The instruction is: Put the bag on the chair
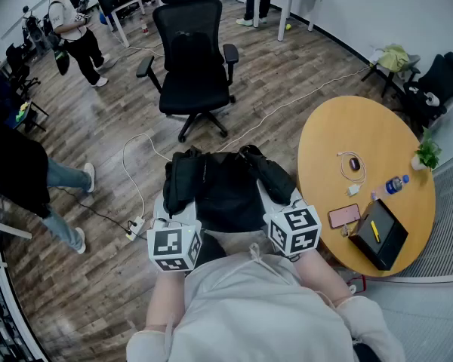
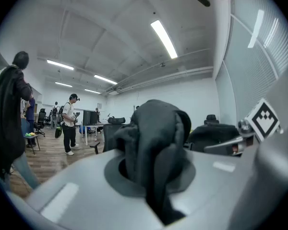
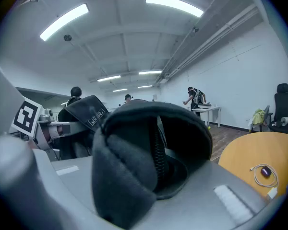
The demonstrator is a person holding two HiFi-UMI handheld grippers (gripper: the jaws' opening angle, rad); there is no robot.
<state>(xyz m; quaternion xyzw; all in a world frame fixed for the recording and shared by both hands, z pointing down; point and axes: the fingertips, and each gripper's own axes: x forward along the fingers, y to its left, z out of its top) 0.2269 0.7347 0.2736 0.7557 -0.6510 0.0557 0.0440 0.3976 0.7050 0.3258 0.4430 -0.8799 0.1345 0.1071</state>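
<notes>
Bright ceiling strips (image 2: 164, 38), fisheye-warped edges

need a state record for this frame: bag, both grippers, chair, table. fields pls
bag: black backpack, held up off the floor by both grippers, not yet on the chair
left gripper: shut on bag fabric
right gripper: shut on the bag beside its zip
chair: black office chair, beyond the bag, not touching it
table: round, wooden, at right; holds a phone, bottle, plant
</notes>
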